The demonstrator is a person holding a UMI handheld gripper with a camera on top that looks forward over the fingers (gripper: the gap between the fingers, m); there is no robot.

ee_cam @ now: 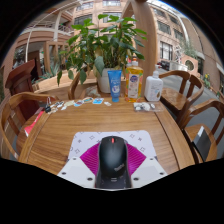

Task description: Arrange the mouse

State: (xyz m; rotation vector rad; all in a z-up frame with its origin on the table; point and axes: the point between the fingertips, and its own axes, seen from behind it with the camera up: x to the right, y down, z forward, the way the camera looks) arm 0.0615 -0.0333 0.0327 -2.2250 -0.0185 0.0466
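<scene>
Black mouse (112,157) sits right between the two fingers of the gripper (112,166), magenta pads (92,158) hugging it on both sides, so it looks clamped. It's over the near edge of a round wooden table (70,125). Further across the table there's a blue tube (115,85), an orange-labelled bottle (134,79) and a white bottle (153,87), all close together, with a big leafy potted plant (102,45) behind them. Wooden chairs (182,82) ring the table.
</scene>
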